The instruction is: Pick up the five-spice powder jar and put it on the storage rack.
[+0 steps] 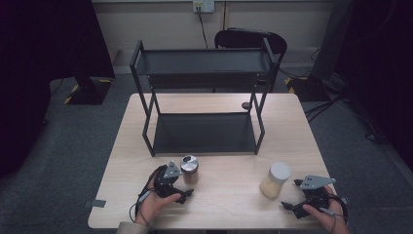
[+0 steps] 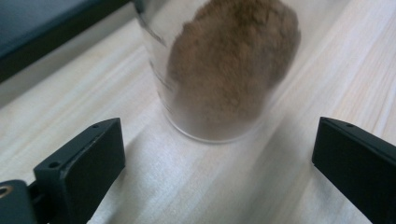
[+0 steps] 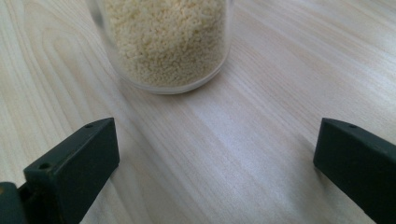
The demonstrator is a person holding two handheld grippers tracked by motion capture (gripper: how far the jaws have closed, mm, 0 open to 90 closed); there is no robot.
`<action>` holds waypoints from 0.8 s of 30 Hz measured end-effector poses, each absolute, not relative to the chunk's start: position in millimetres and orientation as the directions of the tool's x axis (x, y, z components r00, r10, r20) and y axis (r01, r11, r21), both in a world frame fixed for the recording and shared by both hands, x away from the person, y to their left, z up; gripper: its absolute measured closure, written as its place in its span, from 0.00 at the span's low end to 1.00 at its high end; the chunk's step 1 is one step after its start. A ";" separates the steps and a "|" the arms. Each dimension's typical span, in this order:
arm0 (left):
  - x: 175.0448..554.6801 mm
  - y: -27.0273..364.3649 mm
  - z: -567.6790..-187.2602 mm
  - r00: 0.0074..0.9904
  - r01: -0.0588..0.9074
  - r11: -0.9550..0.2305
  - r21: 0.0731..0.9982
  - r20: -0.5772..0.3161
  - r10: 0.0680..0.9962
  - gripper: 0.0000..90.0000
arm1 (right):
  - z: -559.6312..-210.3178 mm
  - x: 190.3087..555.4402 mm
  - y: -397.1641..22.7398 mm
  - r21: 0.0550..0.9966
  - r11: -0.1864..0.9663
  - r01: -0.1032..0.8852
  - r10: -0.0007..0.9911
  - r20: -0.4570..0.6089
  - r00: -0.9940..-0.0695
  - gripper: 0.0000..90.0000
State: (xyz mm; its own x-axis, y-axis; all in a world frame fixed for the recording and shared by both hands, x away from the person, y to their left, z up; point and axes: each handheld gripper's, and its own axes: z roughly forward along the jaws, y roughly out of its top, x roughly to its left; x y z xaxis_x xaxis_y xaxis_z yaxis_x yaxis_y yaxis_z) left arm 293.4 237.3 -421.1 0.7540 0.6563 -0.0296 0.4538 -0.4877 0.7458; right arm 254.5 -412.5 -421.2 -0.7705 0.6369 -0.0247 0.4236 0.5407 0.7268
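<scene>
The jar of brown powder [image 1: 189, 169] is standing upright on the counter [image 1: 219, 195], near its front edge and left of centre, just ahead of the lower tier of the black two-tier rack [image 1: 204, 131]. It is showing a clear, straight wall, a shiny metal-looking lid, and a dark, clumped fill that is heaping higher on one side in the left gripper view [image 2: 229, 70]. It is probably going to handle as a light, stiff, smooth-walled thing, likely slippery if pinched high; taking it around the middle of the wall, below the lid, looks the safest hold. Whether the wall is glass or plastic is hard to tell, so it is worth treating as breakable.

The left hand-held gripper [image 1: 171, 187] is sitting just beside this jar with its jaws spread wide; in its own view the jar is standing ahead of the jaws, not yet between them, and nothing is being pinched.

Further right, the jar of pale grains [image 1: 275, 180] is standing upright with a white lid; its clear wall is showing small cream beads [image 3: 166, 42] packed nearly full, so it is likely a little heavier. The right hand-held gripper [image 1: 311, 195] is resting near it, jaws likewise spread and empty, the jar ahead of them.
</scene>
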 end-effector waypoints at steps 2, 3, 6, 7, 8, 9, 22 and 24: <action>293.8 237.2 -420.1 0.746 0.460 -0.478 0.748 -0.033 0.665 0.02 | -421.2 254.5 -412.4 0.727 0.540 0.424 0.638 -0.025 -0.770 0.00; 294.7 237.9 -420.0 0.744 0.463 -0.471 0.751 -0.041 0.666 0.02 | -421.2 254.4 -412.4 0.727 0.540 0.424 0.638 -0.025 -0.770 0.00; 296.2 238.9 -418.5 0.742 0.465 -0.461 0.756 -0.049 0.669 0.02 | -421.2 254.5 -412.3 0.727 0.540 0.424 0.638 -0.025 -0.770 0.00; 296.9 239.6 -419.1 0.739 0.466 -0.445 0.764 -0.060 0.671 0.02 | -421.3 254.5 -412.2 0.727 0.540 0.424 0.638 -0.025 -0.770 0.00; 296.9 239.6 -419.1 0.739 0.466 -0.445 0.764 -0.060 0.671 0.02 | -421.3 254.5 -412.2 0.727 0.540 0.424 0.638 -0.025 -0.770 0.00; 297.9 239.5 -418.9 0.740 0.466 -0.445 0.764 -0.062 0.669 0.02 | -421.2 254.5 -412.2 0.727 0.540 0.424 0.638 -0.025 -0.770 0.00; 305.1 239.4 -423.1 0.751 0.432 -0.398 0.809 -0.079 0.656 0.18 | -421.2 254.7 -411.8 0.727 0.539 0.425 0.639 -0.025 -0.768 0.00; 306.9 239.1 -425.0 0.755 0.425 -0.393 0.815 -0.080 0.651 0.21 | -421.2 254.7 -411.7 0.727 0.539 0.425 0.639 -0.025 -0.768 0.00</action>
